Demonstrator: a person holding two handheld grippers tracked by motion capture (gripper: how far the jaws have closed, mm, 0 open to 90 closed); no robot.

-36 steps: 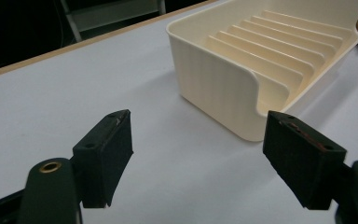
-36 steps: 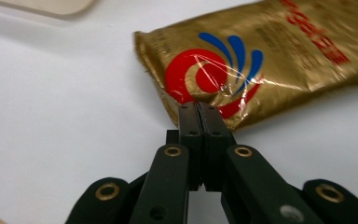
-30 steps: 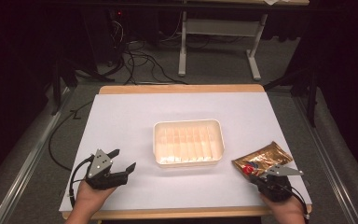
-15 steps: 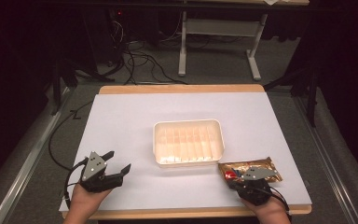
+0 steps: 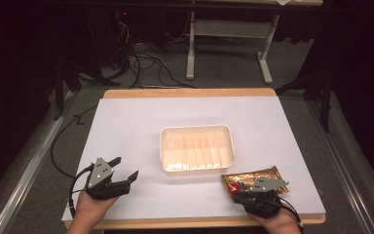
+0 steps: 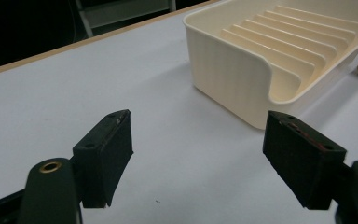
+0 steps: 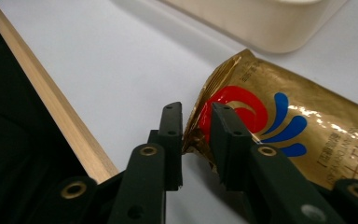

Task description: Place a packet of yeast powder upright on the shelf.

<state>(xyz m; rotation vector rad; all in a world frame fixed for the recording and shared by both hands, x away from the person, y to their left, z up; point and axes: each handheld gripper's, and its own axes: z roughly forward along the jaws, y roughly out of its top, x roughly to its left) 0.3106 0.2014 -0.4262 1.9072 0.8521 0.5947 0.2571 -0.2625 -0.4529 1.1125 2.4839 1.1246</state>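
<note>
- Gold foil packet (image 5: 251, 176) with a red and blue swirl lies flat at the near right of the white table (image 5: 136, 122), just beside the near right corner of the cream tray (image 5: 196, 148).
- Right gripper (image 5: 234, 192) sits at the packet's left end; in the right gripper view (image 7: 196, 135) its jaws are nearly together, pinching the crumpled edge of the packet (image 7: 279, 126).
- Left gripper (image 5: 124, 168) rests at the near left, well apart from the tray; its jaws stand wide apart, holding nothing (image 6: 198, 156).
- Tray (image 6: 242, 79) has a ribbed floor.
</note>
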